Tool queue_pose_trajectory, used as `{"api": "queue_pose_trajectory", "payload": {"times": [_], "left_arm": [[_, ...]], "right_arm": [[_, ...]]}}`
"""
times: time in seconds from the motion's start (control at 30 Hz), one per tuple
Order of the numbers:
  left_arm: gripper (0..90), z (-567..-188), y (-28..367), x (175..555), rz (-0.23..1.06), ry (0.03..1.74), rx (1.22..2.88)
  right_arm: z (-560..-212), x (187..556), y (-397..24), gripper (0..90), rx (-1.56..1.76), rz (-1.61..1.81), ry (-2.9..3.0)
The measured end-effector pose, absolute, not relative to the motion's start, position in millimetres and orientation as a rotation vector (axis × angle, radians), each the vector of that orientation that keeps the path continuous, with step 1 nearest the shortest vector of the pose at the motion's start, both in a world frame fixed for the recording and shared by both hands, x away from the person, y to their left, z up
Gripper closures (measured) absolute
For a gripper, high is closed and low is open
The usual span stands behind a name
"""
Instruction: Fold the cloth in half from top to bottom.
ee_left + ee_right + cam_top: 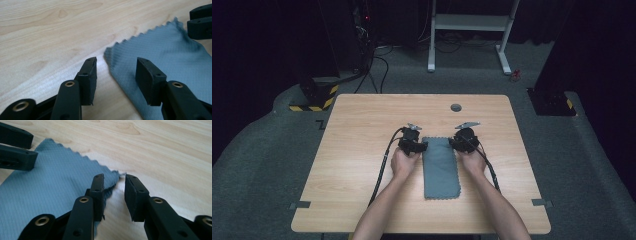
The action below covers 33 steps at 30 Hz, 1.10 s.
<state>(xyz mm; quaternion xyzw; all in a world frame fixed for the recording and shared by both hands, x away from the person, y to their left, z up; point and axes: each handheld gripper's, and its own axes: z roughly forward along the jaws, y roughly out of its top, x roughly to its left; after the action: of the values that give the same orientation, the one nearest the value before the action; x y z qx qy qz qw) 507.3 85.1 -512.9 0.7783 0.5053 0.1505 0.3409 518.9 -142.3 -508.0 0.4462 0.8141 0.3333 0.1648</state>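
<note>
One wooden table [362, 165]; on it lies one grey microfibre cloth [441, 167], folded into a strip at the centre, its long axis running from the person's edge toward the far edge; two grippers flank its far corners; the left gripper [116, 72] and right gripper [114, 191] both stand parted, gripping nothing.

Both forearms were bare, with no sleeves. Each hand carried a black gripper, left gripper [421, 147] and right gripper [455, 145], topped by a grey three-cornered plate and trailing a black cable. The jaws showed brass-ringed pivots, small screw holes and flat pads.
</note>
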Motion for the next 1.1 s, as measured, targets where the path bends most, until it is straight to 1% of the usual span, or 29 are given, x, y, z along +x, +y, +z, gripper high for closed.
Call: {"api": "queue_pose_trajectory", "payload": {"times": [0.17, 0.3, 0.4, 0.43, 0.47, 0.5, 0.53, 0.6, 0.8, 1.0, 1.1], "left_arm": [[52.8, -512, 82, 513, 0.411, 1.322, 2.047], [57.6, -511, 78, 515, 0.429, 1.318, 2.058], [65.3, -512, 75, 516, 0.431, 1.302, 2.056], [71.5, -512, 75, 516, 0.427, 1.293, 2.062], [73.8, -512, 73, 516, 0.418, 1.294, 2.068], [79.8, -511, 73, 517, 0.409, 1.289, 2.074], [83.0, -511, 72, 518, 0.387, 1.296, 2.068], [86.7, -510, 73, 520, 0.35, 1.312, 2.064], [88.3, -509, 79, 518, 0.323, 1.261, 2.044], [88.3, -495, 84, 509, 0.291, 1.199, 1.988], [88.3, -488, 87, 502, 0.293, 1.151, 1.989]], "right_arm": [[-512, 526, -134, 69.0, 1.289, 0.898, 2.335], [-512, 530, -128, 75.8, 1.273, 0.891, 2.349], [-511, 530, -127, 82.1, 1.265, 0.9, 2.362], [-511, 530, -126, 85.4, 1.266, 0.898, 2.376], [-511, 530, -125, 86.3, 1.26, 0.893, 2.381], [-510, 530, -124, 87.5, 1.241, 0.883, 2.383], [-510, 530, -124, 87.9, 1.236, 0.876, 2.386], [-510, 530, -124, 88.6, 1.236, 0.875, 2.384], [-505, 528, -132, 89.6, 1.229, 0.924, 2.395], [-492, 521, -136, 89.6, 1.191, 0.986, 2.383], [-486, 514, -139, 89.6, 1.162, 1.011, 2.389]]}}
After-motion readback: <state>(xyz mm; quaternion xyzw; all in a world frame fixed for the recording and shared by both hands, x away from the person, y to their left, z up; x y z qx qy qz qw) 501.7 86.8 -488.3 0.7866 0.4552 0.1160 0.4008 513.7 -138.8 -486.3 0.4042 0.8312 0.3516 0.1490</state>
